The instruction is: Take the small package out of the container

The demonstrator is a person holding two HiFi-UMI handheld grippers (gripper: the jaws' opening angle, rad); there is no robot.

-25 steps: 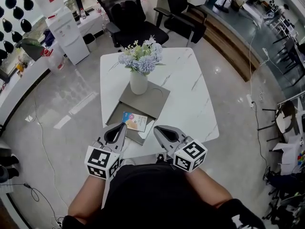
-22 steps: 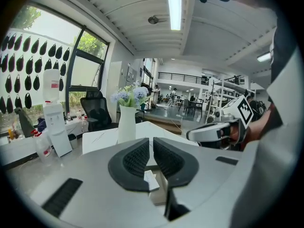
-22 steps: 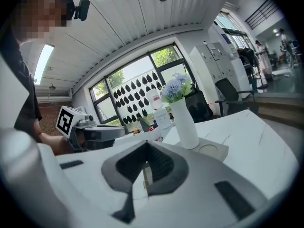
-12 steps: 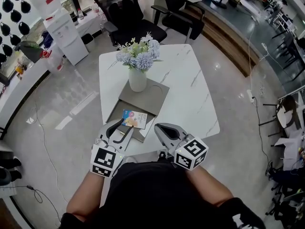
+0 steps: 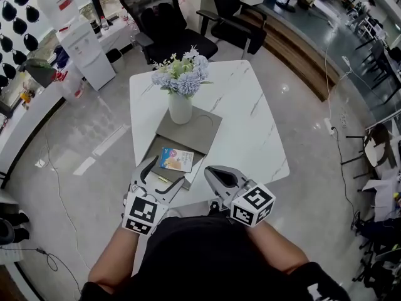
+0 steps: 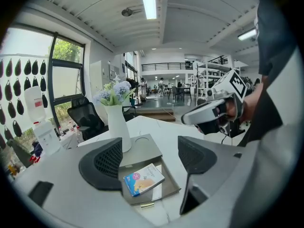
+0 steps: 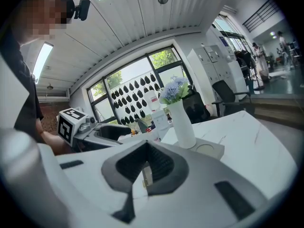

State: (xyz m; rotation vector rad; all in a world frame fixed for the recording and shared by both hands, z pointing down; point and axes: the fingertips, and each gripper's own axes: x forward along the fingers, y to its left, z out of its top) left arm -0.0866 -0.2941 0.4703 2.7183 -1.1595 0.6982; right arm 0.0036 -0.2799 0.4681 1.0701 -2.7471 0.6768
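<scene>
We see white table (image 5: 250, 130) with grey veins, grey box (image 6: 168, 184), blue-orange package (image 5: 176, 159), white vase (image 5: 180, 109), pale blue flowers (image 5: 182, 78), black chairs (image 5: 164, 22).

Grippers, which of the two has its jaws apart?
The left gripper: its jaws have just been opening and stand wide with nothing between them, the small package beyond. On the right gripper they are together.

Nothing is legible; the print on the small package (image 5: 177, 159) is too small.
</scene>
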